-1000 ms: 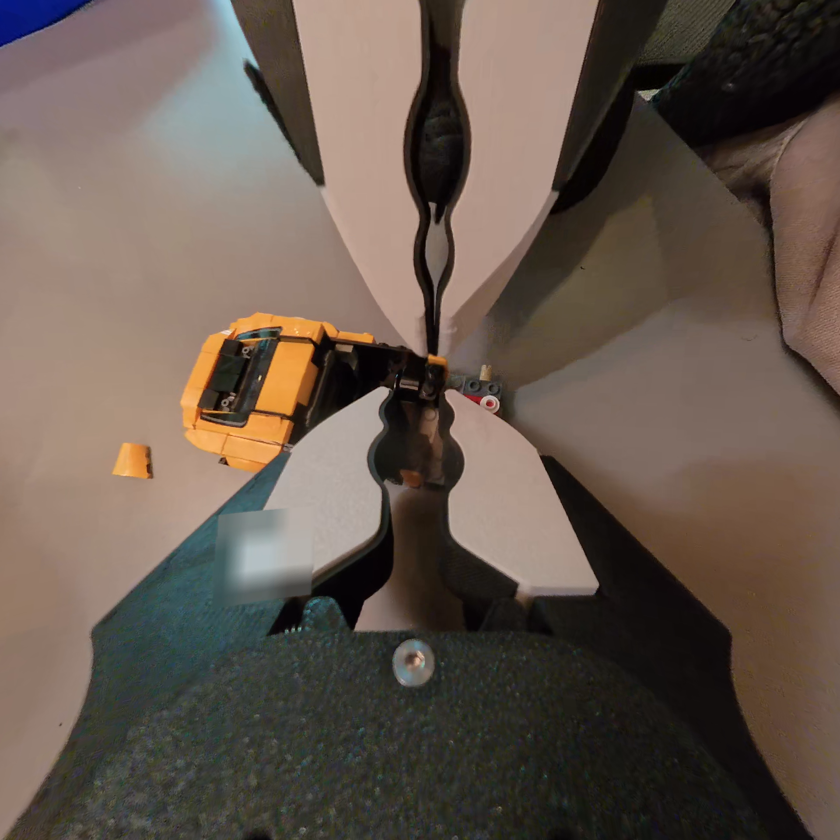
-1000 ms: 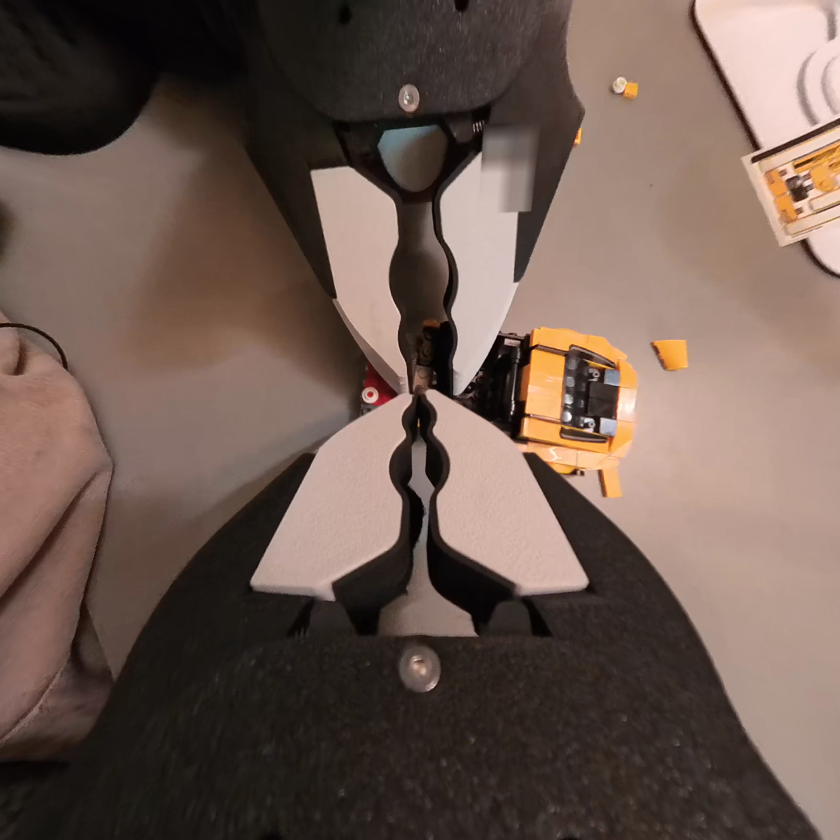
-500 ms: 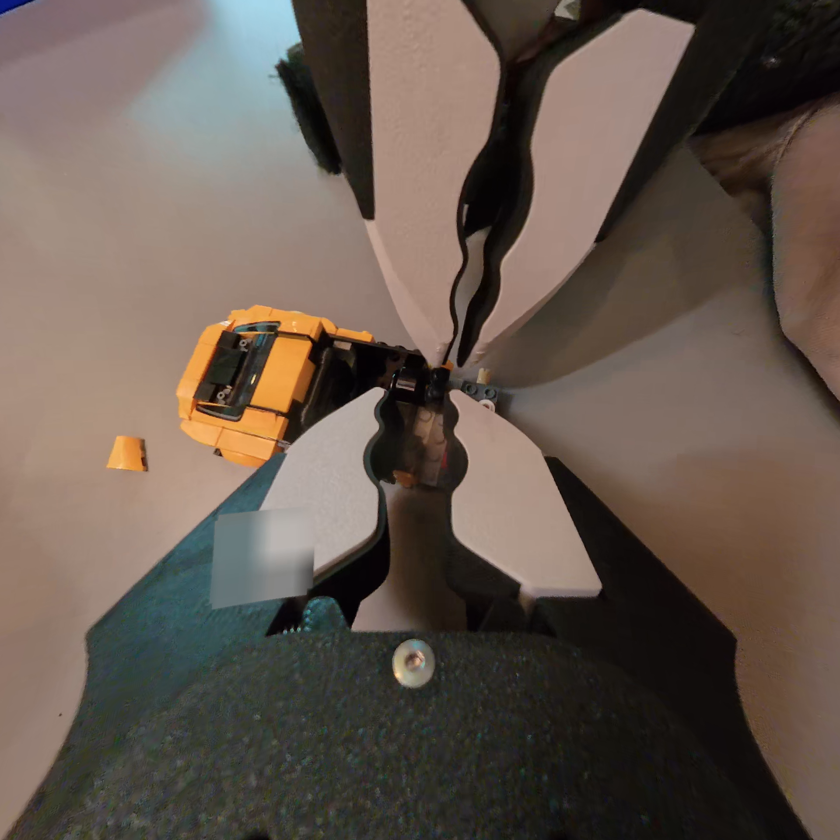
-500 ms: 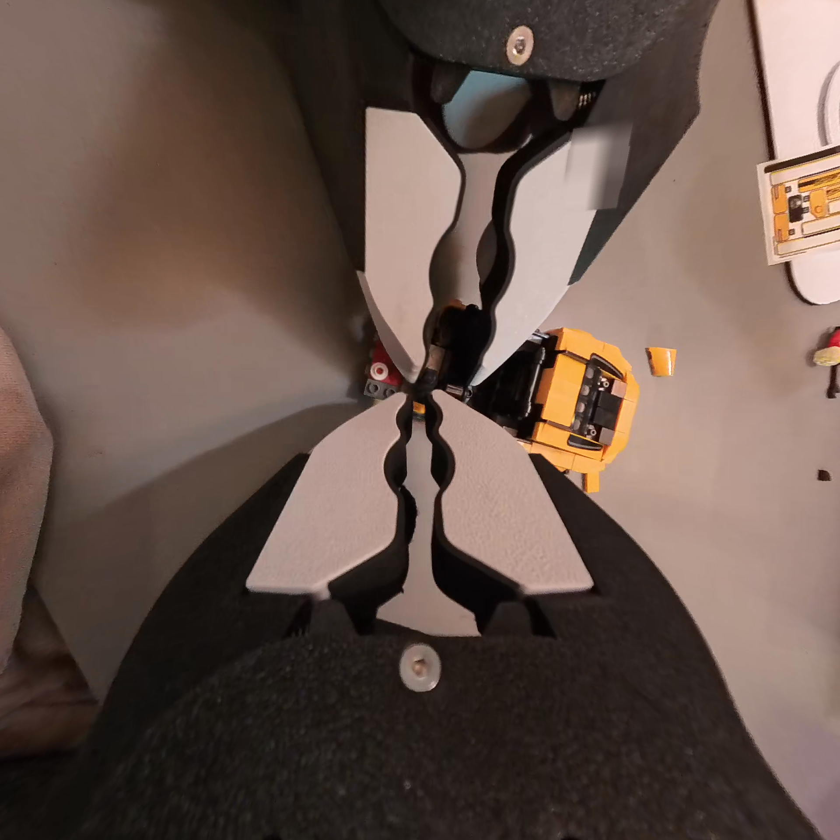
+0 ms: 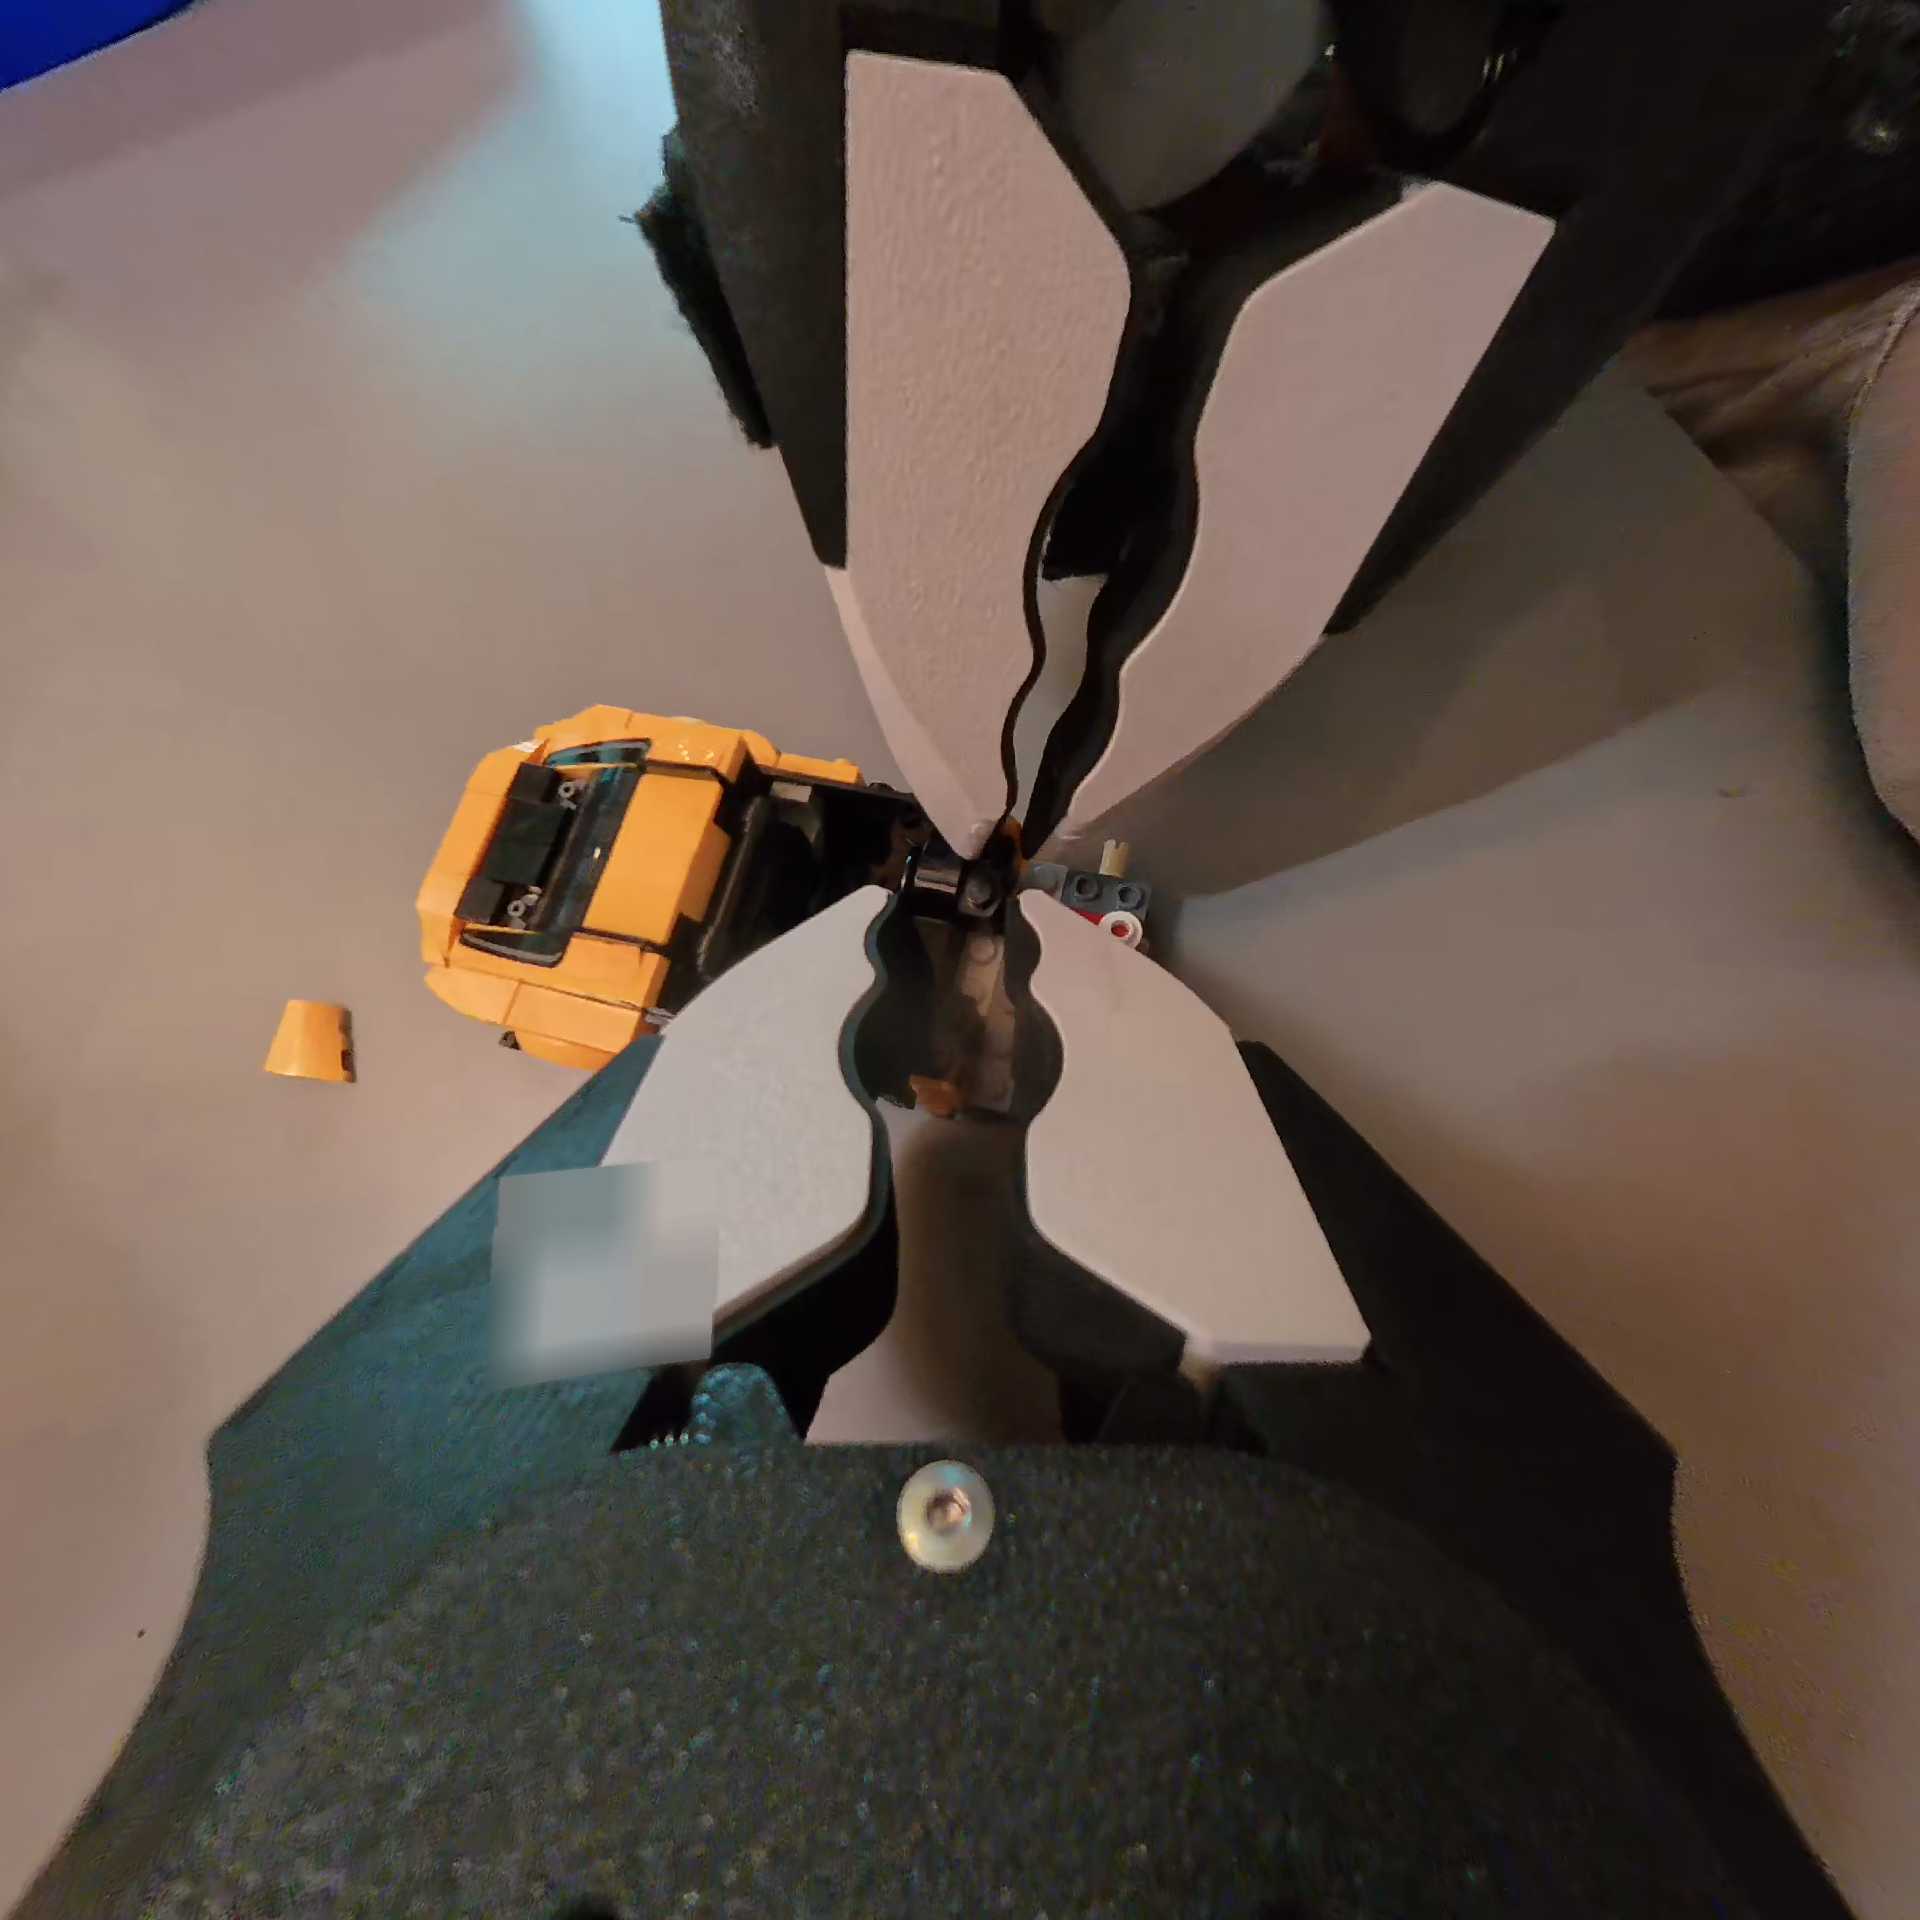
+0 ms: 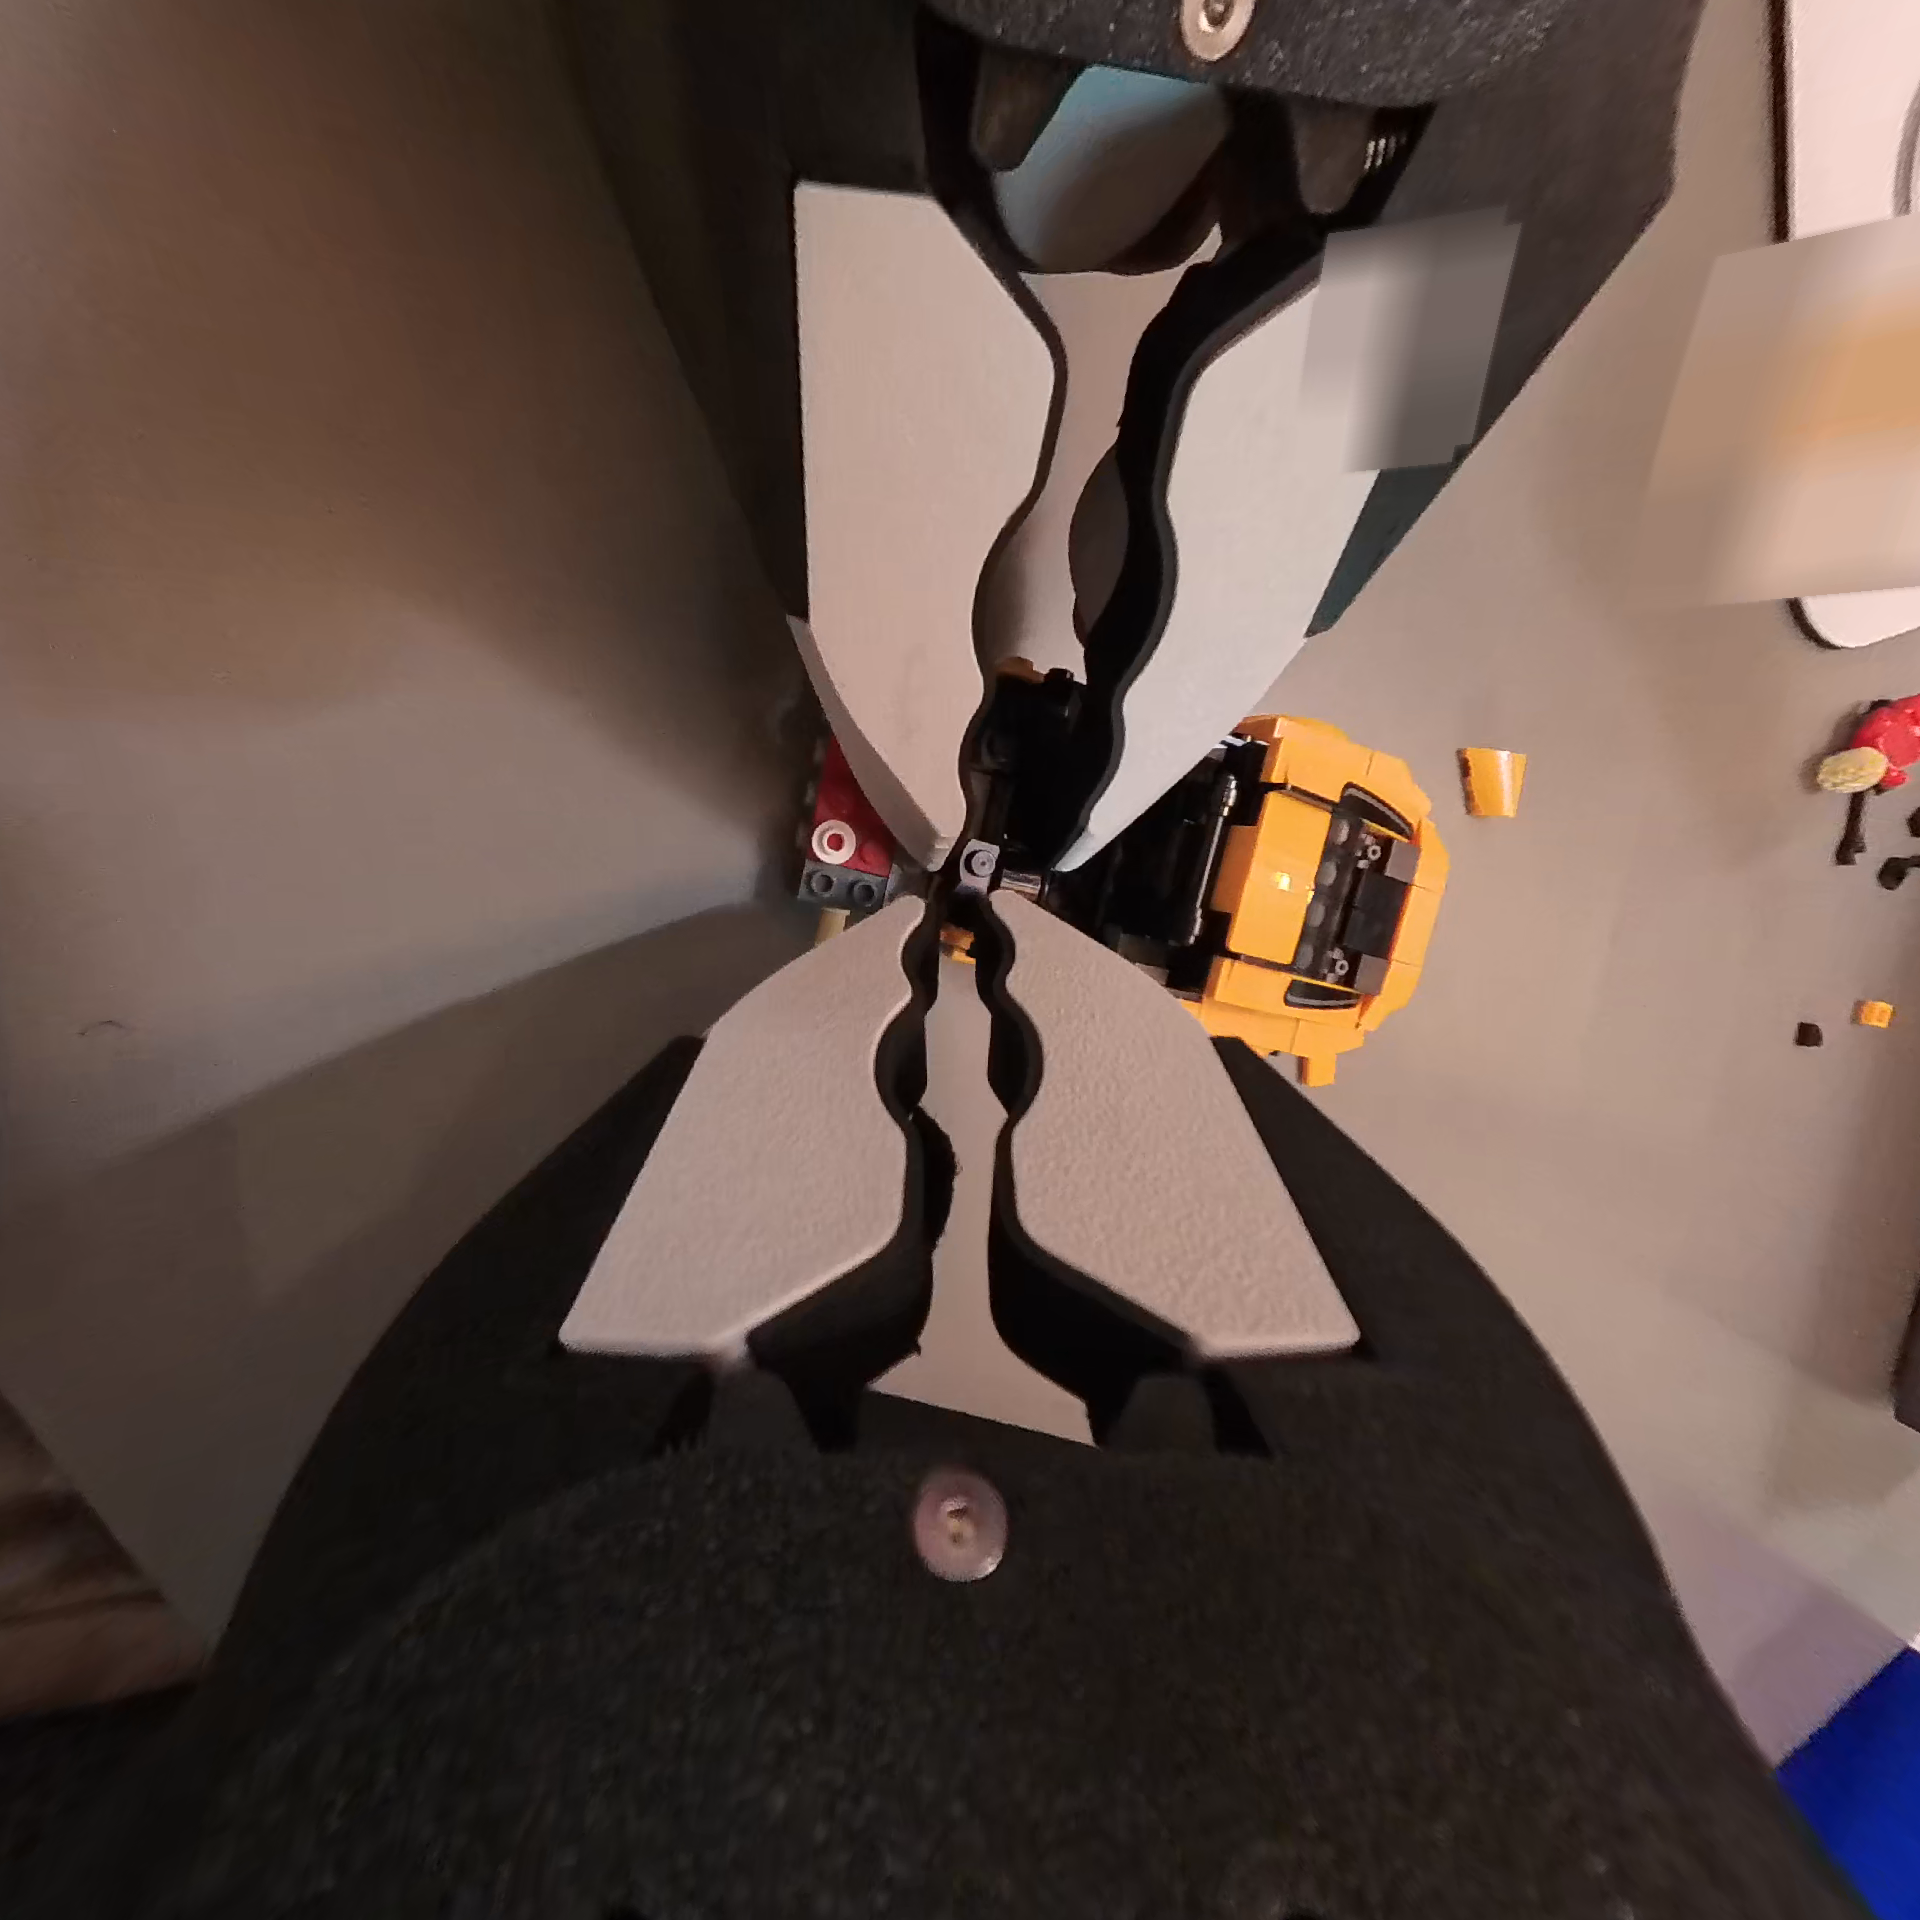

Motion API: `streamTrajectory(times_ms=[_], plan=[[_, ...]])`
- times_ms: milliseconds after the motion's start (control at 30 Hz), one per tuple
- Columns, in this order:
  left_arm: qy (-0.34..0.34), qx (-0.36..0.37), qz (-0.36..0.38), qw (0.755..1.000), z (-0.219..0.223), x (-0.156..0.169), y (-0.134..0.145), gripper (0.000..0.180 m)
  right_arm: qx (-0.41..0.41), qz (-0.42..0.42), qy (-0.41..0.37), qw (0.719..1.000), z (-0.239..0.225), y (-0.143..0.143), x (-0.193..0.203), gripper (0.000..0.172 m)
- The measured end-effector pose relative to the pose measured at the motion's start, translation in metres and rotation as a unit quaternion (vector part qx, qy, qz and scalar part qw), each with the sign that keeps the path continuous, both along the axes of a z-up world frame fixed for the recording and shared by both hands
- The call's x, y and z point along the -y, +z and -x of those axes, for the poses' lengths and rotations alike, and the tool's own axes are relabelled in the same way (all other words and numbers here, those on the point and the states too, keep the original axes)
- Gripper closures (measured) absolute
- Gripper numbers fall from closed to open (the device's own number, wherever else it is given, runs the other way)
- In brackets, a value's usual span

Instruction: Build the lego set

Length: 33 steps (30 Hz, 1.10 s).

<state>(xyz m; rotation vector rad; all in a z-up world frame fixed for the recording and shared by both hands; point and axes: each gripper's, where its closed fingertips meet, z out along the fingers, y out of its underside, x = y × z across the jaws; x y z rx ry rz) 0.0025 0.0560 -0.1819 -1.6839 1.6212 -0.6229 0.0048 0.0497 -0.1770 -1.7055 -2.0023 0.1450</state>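
An orange and black brick car (image 5: 603, 873) lies on the grey table, also seen in the right wrist view (image 6: 1309, 883). My left gripper (image 5: 956, 904) is shut on the car's black end section (image 5: 966, 883); the right wrist view shows its fingers (image 6: 862, 623) pressed around that black part (image 6: 1023, 727). My right gripper (image 6: 961, 920) meets it tip to tip from the opposite side (image 5: 1013, 831). Its tips are nearly together on a small black and orange bit (image 6: 956, 940) at the same end. A red and dark grey brick piece (image 5: 1107, 899) lies just beside the tips.
A loose orange curved piece (image 5: 309, 1042) lies beyond the car (image 6: 1493, 781). Small red, black and orange parts (image 6: 1870, 758) and a white tray with a booklet (image 6: 1808, 416) are at the far right. Beige fabric (image 5: 1870, 520) is at the table's edge. The grippers are tip to tip, or close to it.
My right gripper has tilted and its tips, fully shut a second ago, now stand slightly apart around the car's end. The left gripper keeps its hold. The car has barely moved.
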Motion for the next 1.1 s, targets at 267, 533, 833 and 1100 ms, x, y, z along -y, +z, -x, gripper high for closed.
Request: streamTrajectory(times_ms=[267,533,833,1100], plan=[[-0.005,0.005,-0.003,1.0,-0.0011,0.0001,-0.0006,0.161,0.014,0.002,0.038,0.999,-0.0032,-0.001,-0.0009,0.165],[0.0,0.011,0.013,1.0,-0.0006,-0.0013,-0.0005,0.162,0.025,0.019,0.0,1.0,-0.0027,-0.0013,-0.0026,0.166],[0.003,0.02,0.019,1.0,-0.0006,-0.0027,-0.0001,0.163,0.029,0.025,-0.024,0.999,-0.0028,-0.0016,-0.0041,0.166],[0.001,0.022,0.015,1.0,-0.0007,-0.0025,-0.0004,0.163,0.059,0.035,-0.026,0.997,-0.0033,-0.0017,-0.0041,0.166]])
